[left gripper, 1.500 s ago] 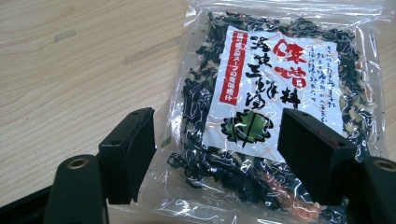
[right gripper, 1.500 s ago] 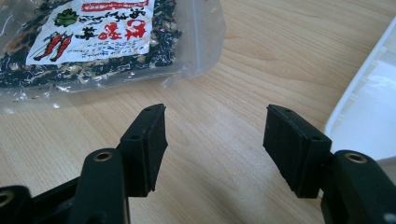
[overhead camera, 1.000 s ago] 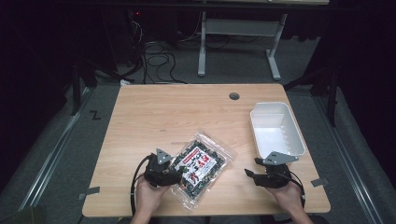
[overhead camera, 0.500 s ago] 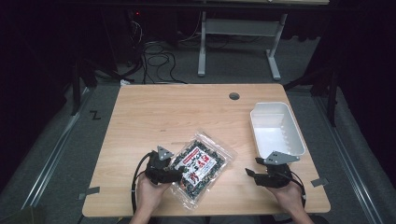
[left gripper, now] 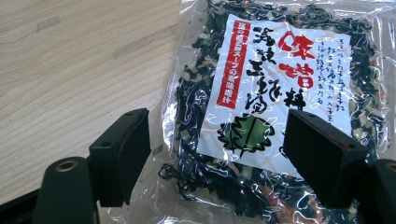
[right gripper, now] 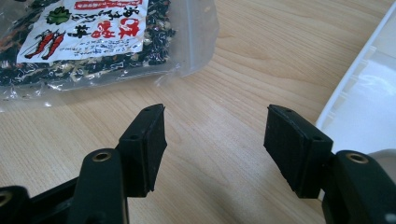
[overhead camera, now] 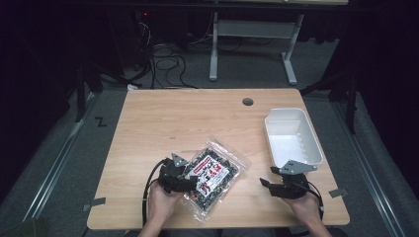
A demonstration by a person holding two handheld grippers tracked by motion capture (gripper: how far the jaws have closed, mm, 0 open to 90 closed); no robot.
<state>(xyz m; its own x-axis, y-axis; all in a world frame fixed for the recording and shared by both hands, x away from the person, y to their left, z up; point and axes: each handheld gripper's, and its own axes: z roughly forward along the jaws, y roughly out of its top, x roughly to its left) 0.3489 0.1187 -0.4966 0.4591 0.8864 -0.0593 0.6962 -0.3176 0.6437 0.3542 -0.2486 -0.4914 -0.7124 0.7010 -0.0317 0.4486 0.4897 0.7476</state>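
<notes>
We see the packet (overhead camera: 212, 177) lying on the table (overhead camera: 188, 118) near its front edge, left of centre. The tray (overhead camera: 292, 137) sits on the right side, farther back. Our left gripper (overhead camera: 190, 183) is at the packet's left end; our right gripper (overhead camera: 265, 184) lies just in front of the tray.

The left gripper (overhead camera: 190, 183) has been moved a little toward the clear packet of dried seaweed (overhead camera: 213, 177), so that its edge is now reached. In the left gripper view, the packet's near part (left gripper: 280, 93) is seen between the wide-spread jaws. The right gripper (overhead camera: 269, 183) has been shifted only very slightly. No movement of the packet itself can be told.
</notes>
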